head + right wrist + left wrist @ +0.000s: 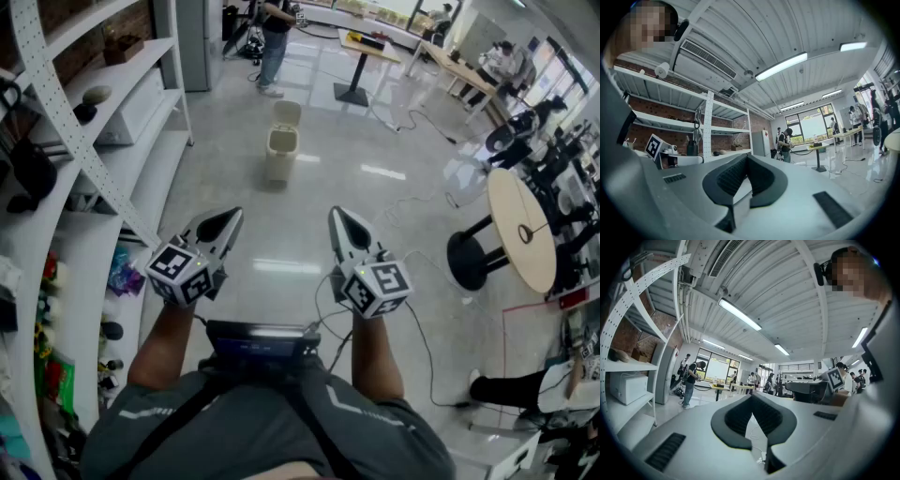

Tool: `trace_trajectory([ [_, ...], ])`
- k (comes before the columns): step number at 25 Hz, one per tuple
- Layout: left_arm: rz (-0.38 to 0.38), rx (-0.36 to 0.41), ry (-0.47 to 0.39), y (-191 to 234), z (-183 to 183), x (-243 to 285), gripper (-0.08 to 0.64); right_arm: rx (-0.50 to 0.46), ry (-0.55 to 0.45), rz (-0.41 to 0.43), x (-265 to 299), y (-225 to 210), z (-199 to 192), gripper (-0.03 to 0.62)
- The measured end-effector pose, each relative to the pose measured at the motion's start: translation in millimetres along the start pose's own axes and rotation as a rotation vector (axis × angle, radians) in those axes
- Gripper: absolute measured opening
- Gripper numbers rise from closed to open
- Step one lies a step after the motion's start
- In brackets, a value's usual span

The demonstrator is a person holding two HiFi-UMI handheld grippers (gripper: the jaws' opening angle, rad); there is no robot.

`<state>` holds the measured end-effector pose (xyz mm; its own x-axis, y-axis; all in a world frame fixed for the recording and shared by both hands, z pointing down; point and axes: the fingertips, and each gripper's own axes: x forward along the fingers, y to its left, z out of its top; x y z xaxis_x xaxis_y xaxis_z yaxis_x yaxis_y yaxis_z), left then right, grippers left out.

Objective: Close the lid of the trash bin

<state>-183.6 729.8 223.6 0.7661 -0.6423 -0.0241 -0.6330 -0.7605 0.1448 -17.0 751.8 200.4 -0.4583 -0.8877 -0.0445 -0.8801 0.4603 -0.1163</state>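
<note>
- Beige plastic trash bin [279, 145] is standing on the glossy grey floor [375, 197], far out ahead and well apart from both tools.
- Its lid [287, 112] is tilting up at the back, leaving the bin open.
- The left hand-held gripper [230, 217] is hanging in the air at the near left and pointing forward toward the bin. In its own view [751, 397] the two dark-padded jaws are pressing together at the tips, with nothing between them.
- The right hand-held gripper [338, 217] is floating just beside it at about the same height. In its own view [745, 157] the jaws are likewise meeting at the tips and carrying nothing.
- White shelves [122, 141] are running along the left side, holding small dark and coloured items.
- A round worktop [521, 230] on a black base is sitting at the right, with cables [412, 202] trailing across the floor near it.
- A person [275, 37] is standing at the far end of the room, beyond the bin.
</note>
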Motion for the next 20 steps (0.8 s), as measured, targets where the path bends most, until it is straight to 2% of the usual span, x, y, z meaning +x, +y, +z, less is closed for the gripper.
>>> trace_trajectory([
  [15,-0.039,0.019,0.025,-5.4,-4.1,5.3,0.002,0.013,0.022,-0.051,1.6,-5.9,-4.0,0.011],
  [17,-0.032,0.031,0.041,-3.1,-5.4,6.7,0.001,-0.016,0.026,-0.048,2.5,-4.6,-3.6,0.011],
  [20,-0.023,0.028,0.068,2.1,-9.9,6.9,0.002,-0.001,0.020,-0.028,5.8,-3.4,-6.6,0.011],
])
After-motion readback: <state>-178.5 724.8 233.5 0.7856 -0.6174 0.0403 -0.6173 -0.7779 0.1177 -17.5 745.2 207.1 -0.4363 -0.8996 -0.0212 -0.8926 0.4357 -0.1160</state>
